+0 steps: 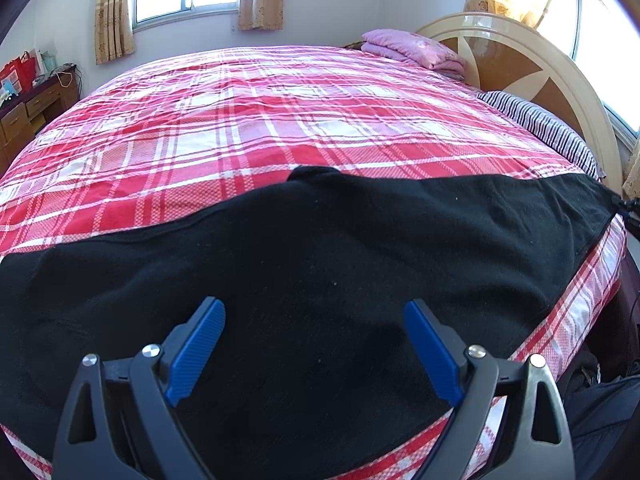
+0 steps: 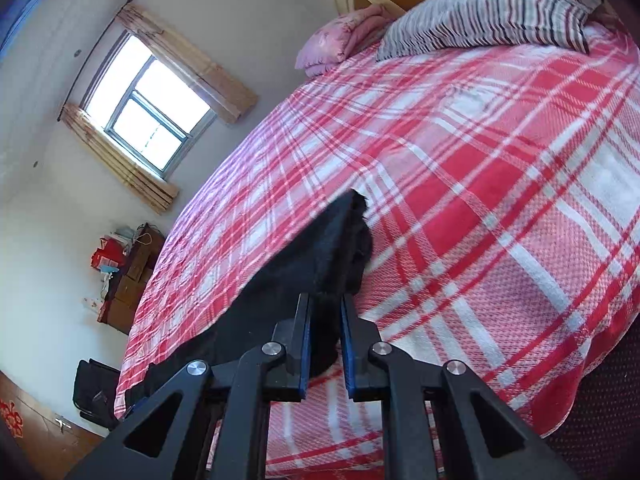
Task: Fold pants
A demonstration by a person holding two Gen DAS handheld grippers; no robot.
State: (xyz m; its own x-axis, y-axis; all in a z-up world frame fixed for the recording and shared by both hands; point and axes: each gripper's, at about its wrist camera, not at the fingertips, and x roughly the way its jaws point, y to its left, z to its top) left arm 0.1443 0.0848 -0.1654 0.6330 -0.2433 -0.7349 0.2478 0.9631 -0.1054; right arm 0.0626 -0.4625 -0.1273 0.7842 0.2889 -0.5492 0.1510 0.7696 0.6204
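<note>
Black pants [image 1: 320, 256] lie spread across the near side of a bed with a red and white plaid cover [image 1: 256, 120]. My left gripper [image 1: 315, 312] is open and empty, hovering over the middle of the pants. My right gripper [image 2: 325, 308] is shut on a corner of the pants [image 2: 336, 248] and holds that end lifted off the cover [image 2: 500, 200]. In the left wrist view the far right end of the pants is pulled taut to a point at the frame edge.
A striped pillow [image 1: 540, 124] and a folded pink blanket [image 1: 412, 50] lie by the round headboard [image 1: 516, 52]. A wooden desk [image 1: 28, 116] with bags stands by the far wall. A dark bag [image 2: 96, 392] sits on the floor beside the bed.
</note>
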